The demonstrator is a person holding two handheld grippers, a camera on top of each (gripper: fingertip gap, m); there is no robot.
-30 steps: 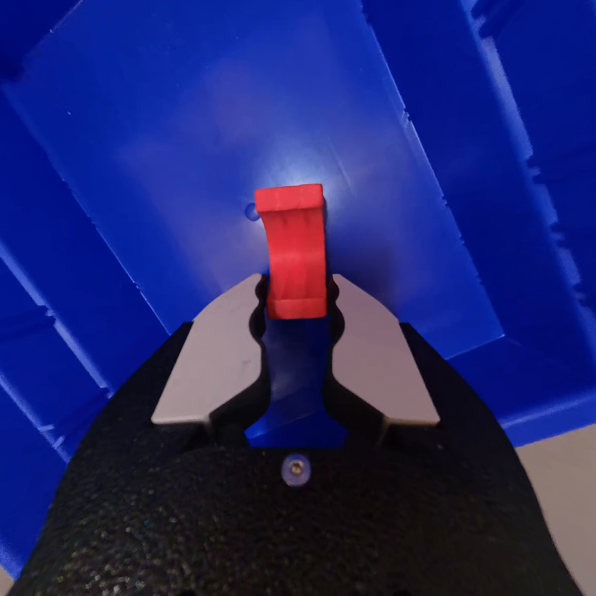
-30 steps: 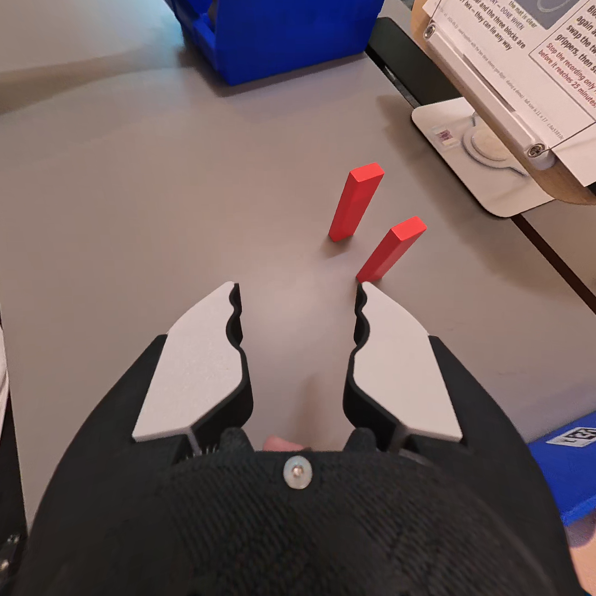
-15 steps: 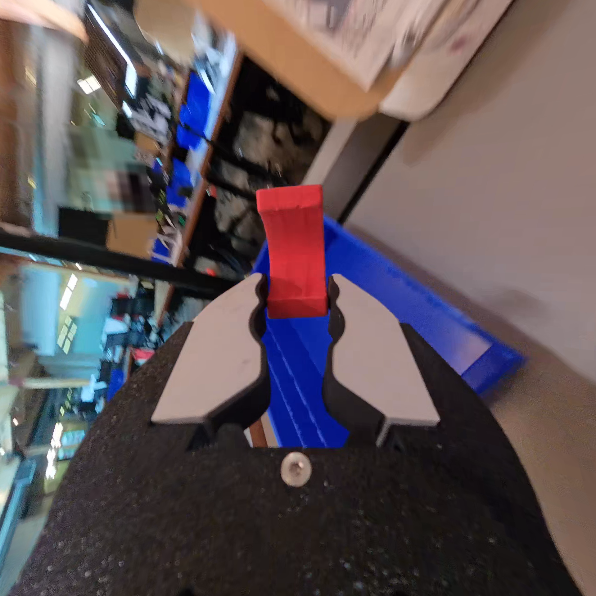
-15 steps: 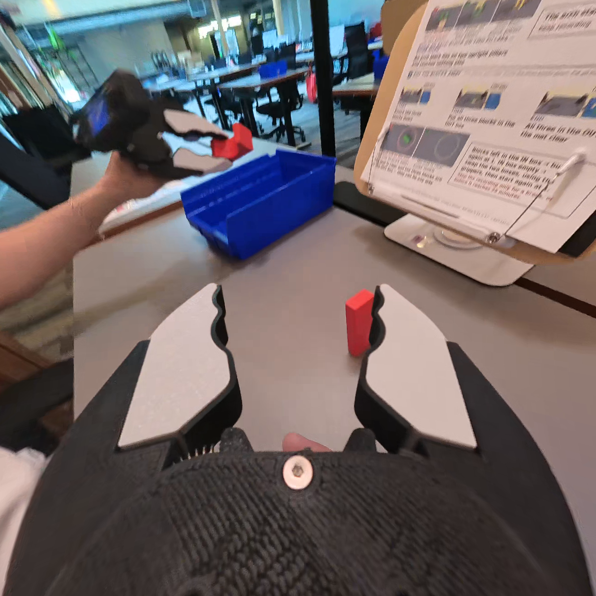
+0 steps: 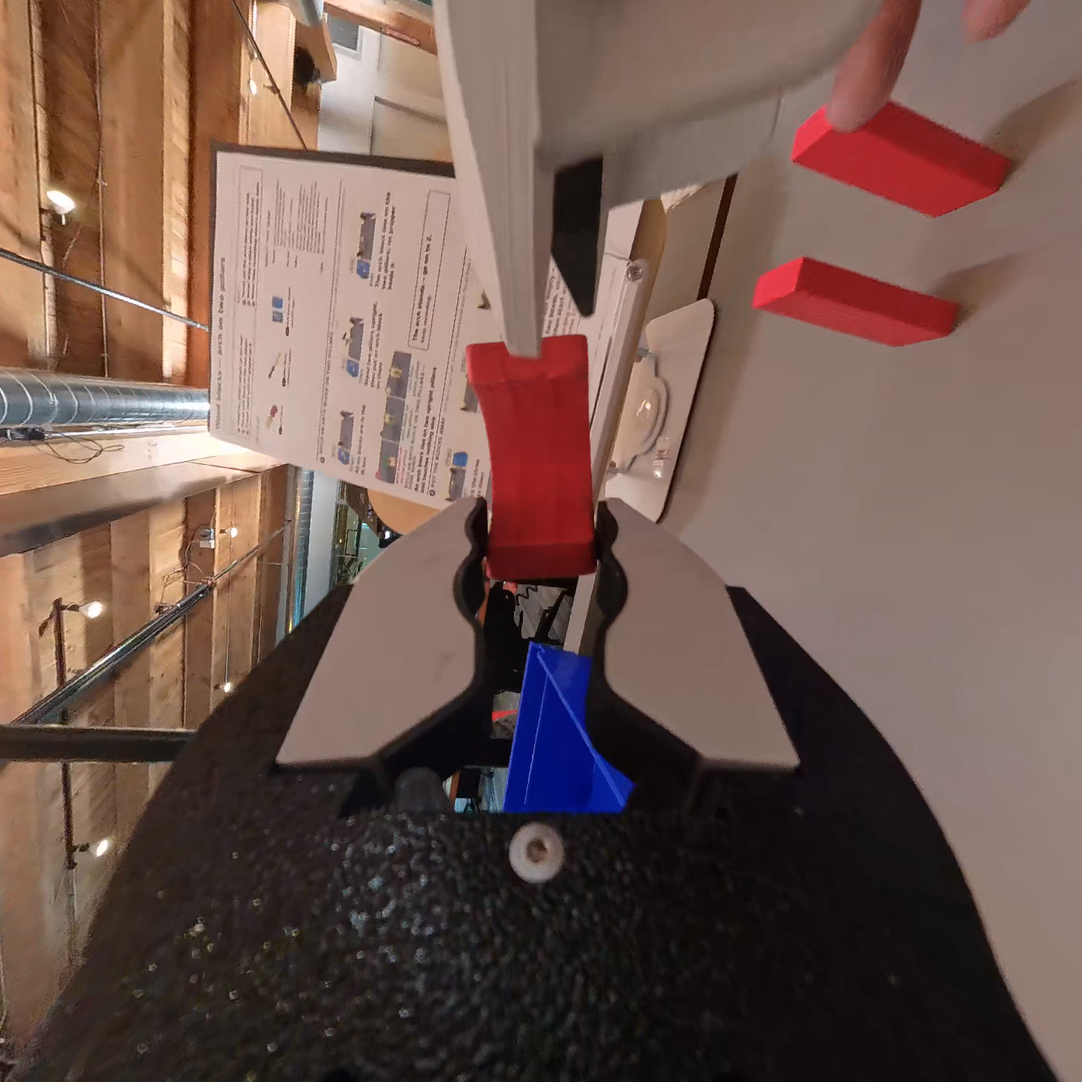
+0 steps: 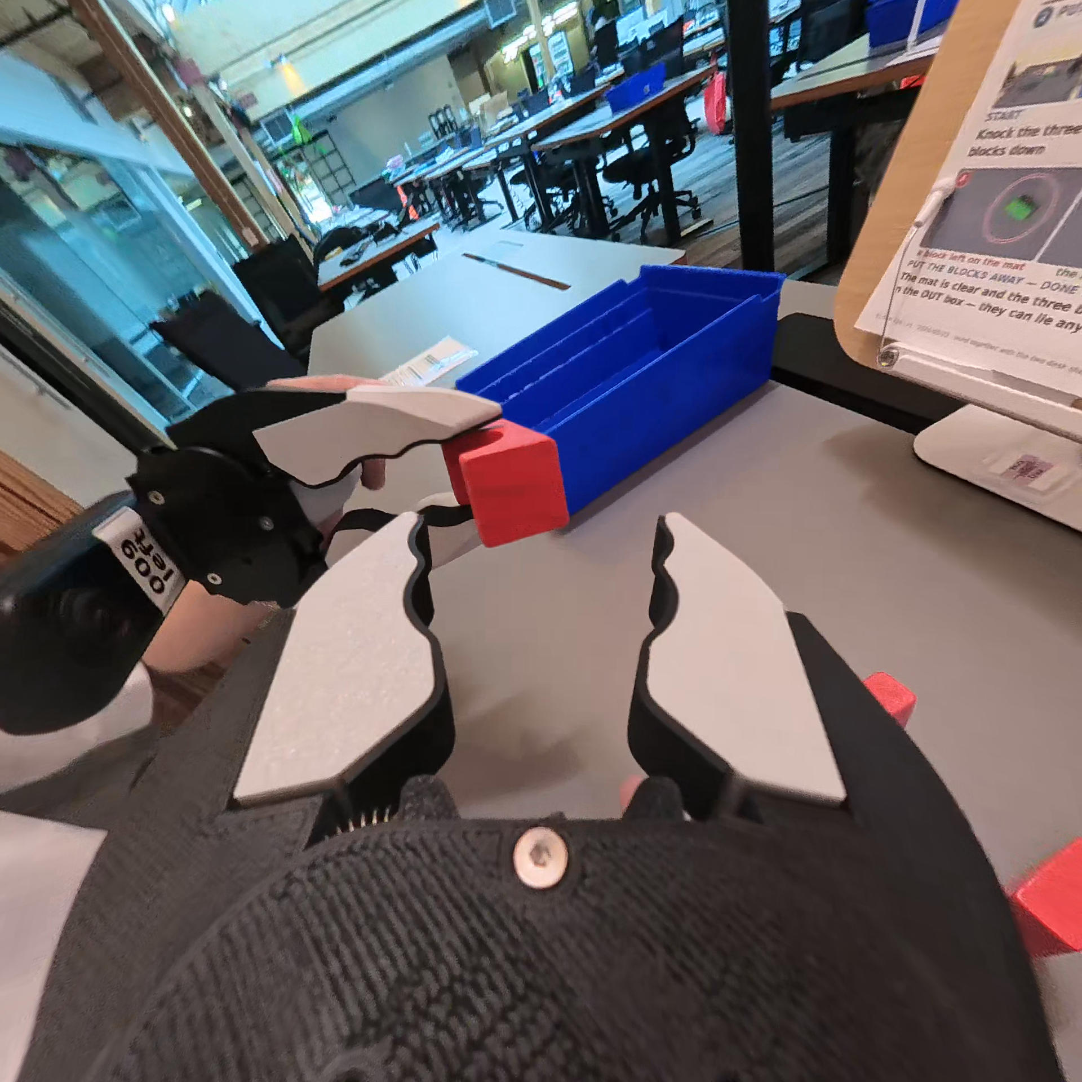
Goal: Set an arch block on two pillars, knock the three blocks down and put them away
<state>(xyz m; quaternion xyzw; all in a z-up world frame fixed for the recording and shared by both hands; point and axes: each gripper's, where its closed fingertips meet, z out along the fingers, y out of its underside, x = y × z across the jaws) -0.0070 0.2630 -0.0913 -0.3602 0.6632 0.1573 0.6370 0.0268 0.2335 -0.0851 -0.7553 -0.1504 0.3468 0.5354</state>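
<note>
Clamping a red arch block [image 5: 536,468] by its near end in the left gripper [image 5: 538,515], jaws narrowed onto its two sides, and carrying it clear of the grey table [image 5: 878,644]. Hanging the right gripper [image 6: 538,527] wide open with nothing between its fingers, one grey finger crossing the arch's far end at 12 o'clock, contact impossible to tell. Showing two red blocks [image 5: 849,304] standing on the table at 1 to 2 o'clock, a fingertip [image 5: 849,111] touching the farther one. Lying at 12 o'clock in the right wrist view, a blue bin [image 6: 644,375]. Bearing print: a sheet on a stand [image 5: 328,304] and a white label [image 6: 146,562] on the left gripper.
</note>
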